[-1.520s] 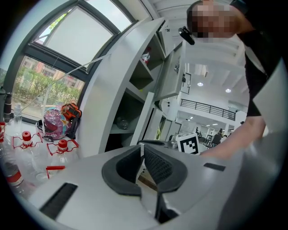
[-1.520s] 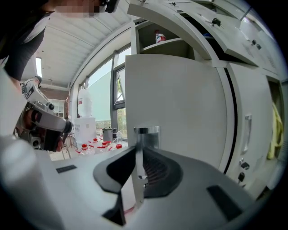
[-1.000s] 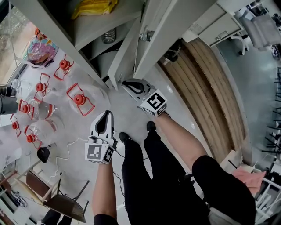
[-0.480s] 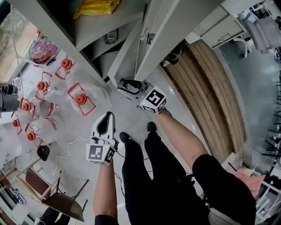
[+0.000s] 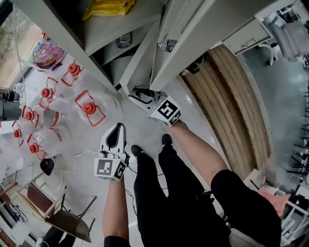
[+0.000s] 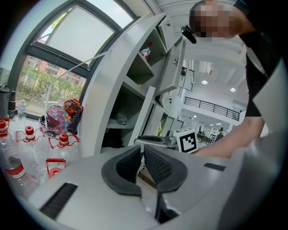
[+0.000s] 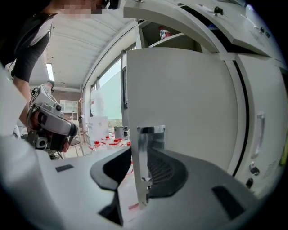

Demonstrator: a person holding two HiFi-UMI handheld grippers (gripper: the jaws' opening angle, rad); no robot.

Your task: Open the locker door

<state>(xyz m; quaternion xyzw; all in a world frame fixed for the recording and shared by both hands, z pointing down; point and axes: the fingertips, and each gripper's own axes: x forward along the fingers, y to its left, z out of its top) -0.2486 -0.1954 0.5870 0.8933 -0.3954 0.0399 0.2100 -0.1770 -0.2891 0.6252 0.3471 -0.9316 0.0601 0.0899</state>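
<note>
Bottles (image 5: 87, 107) stand at far left. The left gripper (image 6: 142, 153) hangs idle, jaws nearly together on nothing. The door (image 7: 180, 99) stands ajar beside the open shelves. The right gripper (image 5: 136, 93) straddles its thin metal handle (image 7: 145, 152). Its jaws have just been closing but are not yet clamped. The door looks stiff, light and free-swinging. The slick handle wants a firm pinch.

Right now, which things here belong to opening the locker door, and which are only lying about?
Job: locker door; its metal handle; right tongs, just been closing, handle between them.
Lying about: red-capped water bottles; yellow bag; idle left tongs.
</note>
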